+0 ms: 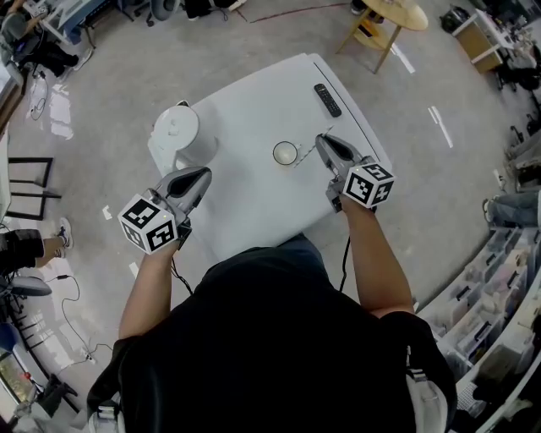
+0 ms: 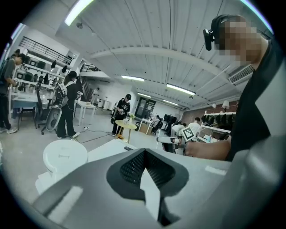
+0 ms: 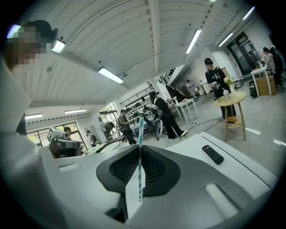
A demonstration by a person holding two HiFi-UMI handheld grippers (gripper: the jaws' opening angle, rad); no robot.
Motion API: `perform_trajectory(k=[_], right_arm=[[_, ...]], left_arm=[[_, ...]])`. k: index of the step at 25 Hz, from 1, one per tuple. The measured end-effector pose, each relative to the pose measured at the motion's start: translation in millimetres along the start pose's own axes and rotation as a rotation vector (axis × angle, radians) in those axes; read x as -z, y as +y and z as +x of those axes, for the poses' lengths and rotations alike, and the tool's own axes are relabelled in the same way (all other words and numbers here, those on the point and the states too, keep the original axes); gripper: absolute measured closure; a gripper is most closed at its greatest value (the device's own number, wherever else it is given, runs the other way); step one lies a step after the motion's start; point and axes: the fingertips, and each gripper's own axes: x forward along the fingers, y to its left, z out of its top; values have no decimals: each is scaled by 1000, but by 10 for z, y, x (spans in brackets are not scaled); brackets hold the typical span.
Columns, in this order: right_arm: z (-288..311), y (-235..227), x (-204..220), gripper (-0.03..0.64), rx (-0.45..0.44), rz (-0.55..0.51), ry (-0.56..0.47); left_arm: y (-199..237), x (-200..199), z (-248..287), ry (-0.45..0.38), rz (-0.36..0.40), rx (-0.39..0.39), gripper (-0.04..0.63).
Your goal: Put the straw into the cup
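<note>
Right gripper (image 1: 324, 142) has the striped straw (image 3: 140, 156) pinched between its jaws, just at three o'clock of the cup (image 1: 285, 153) on the white table (image 1: 254, 203). Left gripper (image 1: 201, 176) hangs at eight o'clock, jaws pressed together, empty.

My head camera sits high over the counter (image 1: 254, 110), looking almost straight down. It has the left gripper (image 1: 199, 175) at 10 o'clock and the right gripper (image 1: 324, 140) at 1 o'clock. Each gripper camera rides low and close behind its own jaws, facing out level across the counter top into the room. All three views share the remote control (image 1: 327, 99) and the round yellow table (image 1: 397, 13). The gripper views also catch each other, at 4 and 8 o'clock.
</note>
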Motion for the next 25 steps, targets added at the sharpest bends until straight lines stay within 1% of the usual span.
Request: perform_trajectory(k=[11, 17, 25], right_arm=[[212, -225, 145, 569, -2, 17, 38], [329, -335, 235, 569, -4, 27, 61], [528, -478, 464, 569, -4, 56, 105]], left_arm=[[52, 115, 137, 26, -33, -9, 594], [142, 133, 144, 30, -44, -32, 594], [273, 214, 195, 45, -69, -43, 595]])
